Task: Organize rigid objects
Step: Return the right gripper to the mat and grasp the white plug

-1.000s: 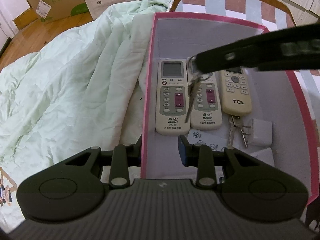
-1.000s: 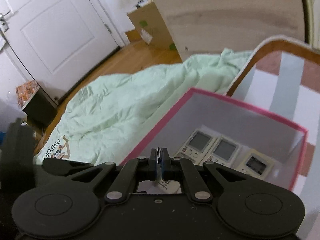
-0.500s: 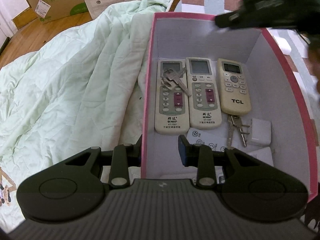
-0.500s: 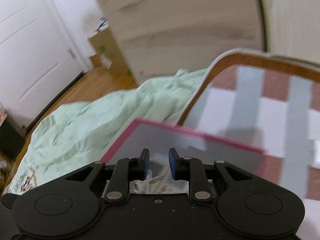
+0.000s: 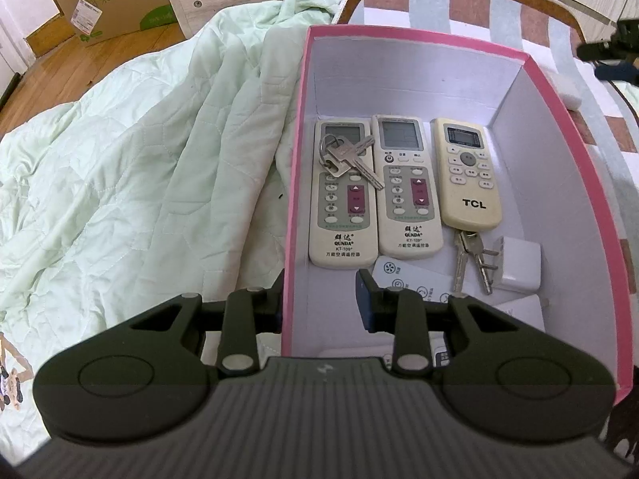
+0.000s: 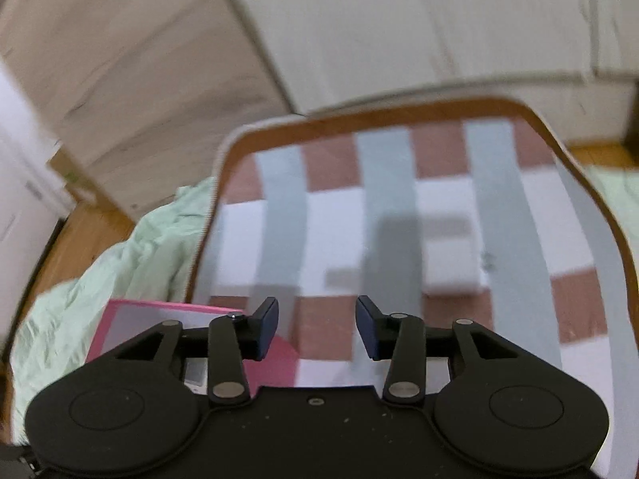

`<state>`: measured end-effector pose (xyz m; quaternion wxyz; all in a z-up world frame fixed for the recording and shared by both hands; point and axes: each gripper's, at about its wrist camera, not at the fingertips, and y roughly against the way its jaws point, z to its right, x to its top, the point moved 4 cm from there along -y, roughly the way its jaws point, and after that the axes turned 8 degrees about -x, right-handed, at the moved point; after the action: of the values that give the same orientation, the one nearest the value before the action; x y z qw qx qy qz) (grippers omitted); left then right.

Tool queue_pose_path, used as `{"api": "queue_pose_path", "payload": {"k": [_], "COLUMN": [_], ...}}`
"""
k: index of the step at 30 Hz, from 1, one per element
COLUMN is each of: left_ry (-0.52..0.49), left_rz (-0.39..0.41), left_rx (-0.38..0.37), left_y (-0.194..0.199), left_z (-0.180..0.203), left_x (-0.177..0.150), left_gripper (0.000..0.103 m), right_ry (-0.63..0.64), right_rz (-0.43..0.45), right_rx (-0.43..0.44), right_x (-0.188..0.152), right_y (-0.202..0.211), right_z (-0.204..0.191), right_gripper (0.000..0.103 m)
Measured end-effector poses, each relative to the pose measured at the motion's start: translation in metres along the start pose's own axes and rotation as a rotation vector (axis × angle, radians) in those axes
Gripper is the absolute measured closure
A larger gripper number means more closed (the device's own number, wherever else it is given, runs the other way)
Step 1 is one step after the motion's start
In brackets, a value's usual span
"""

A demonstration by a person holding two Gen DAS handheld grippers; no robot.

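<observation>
A pink box (image 5: 297, 119) with a white inside holds three remotes side by side: two white ones (image 5: 343, 215) (image 5: 407, 199) and a cream TCL one (image 5: 469, 175). A bunch of keys (image 5: 347, 155) lies on the leftmost remote. A second set of keys (image 5: 471, 259), a white charger (image 5: 519, 263) and a flat white remote (image 5: 415, 283) lie nearer me. My left gripper (image 5: 319, 299) stands astride the box's left wall, with a gap at the inner pad. My right gripper (image 6: 317, 327) is opening with nothing between its jaws, over the checked surface beside the box.
A pale green quilt (image 5: 139, 159) lies left of the box. A cardboard carton (image 5: 108, 4) stands on the wooden floor behind it. The checked surface (image 6: 399, 199) has a wooden rim. A blurred white block (image 6: 451, 263) lies on it ahead of the right gripper.
The right gripper let go of the key bunch, which now lies on the leftmost remote. It drew away to the right, out of the box, with its jaws parting. The left gripper stayed still.
</observation>
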<state>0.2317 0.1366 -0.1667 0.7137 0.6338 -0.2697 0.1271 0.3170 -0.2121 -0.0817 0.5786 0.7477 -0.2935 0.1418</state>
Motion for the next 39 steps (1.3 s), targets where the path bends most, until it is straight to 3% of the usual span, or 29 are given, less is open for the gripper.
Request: {"api": "queue_pose_path", "payload": {"k": [2,7,13,22,29,30,35,39], "left_ry": [-0.002,-0.002,-0.02,-0.021,-0.03,-0.03,-0.026,-0.014], "left_rz": [-0.001,-0.004,0.0,0.004,0.008,0.009,0.012,0.007], "left_rx": [0.006,0.013,0.037,0.034,0.046,0.047,0.046,0.038], "left_y": [-0.001,-0.001,-0.002,-0.001,-0.002,-0.002,-0.002,-0.004], "left_z": [0.001,0.002,0.005,0.003,0.004,0.004,0.005,0.003], "left_x": [0.0,0.001,0.0,-0.001,-0.001,-0.001,-0.001,-0.001], "left_gripper": [0.072,0.072,0.072,0.072,0.072,0.072,0.072,0.072], "right_ry": [-0.035,0.02,0.222,0.154,0.364,0.378,0.437,0.386], "right_rz": [-0.019,-0.071,-0.049,-0.094,-0.067,-0.061,-0.046,-0.035], "right_rx": [-0.013,-0.072,-0.224,-0.255,-0.357,-0.362,-0.351,-0.295], "right_x": [0.0,0.0,0.009,0.031,0.026,0.026,0.013,0.005], "right_y": [-0.008,-0.033,-0.068,-0.12,-0.134,-0.133,-0.124,-0.109], "right_z": [0.019,0.043,0.05,0.069,0.053,0.051,0.041,0.04], "right_gripper": [0.049,0.041,0.038,0.032,0.03,0.036,0.037,0.037]}}
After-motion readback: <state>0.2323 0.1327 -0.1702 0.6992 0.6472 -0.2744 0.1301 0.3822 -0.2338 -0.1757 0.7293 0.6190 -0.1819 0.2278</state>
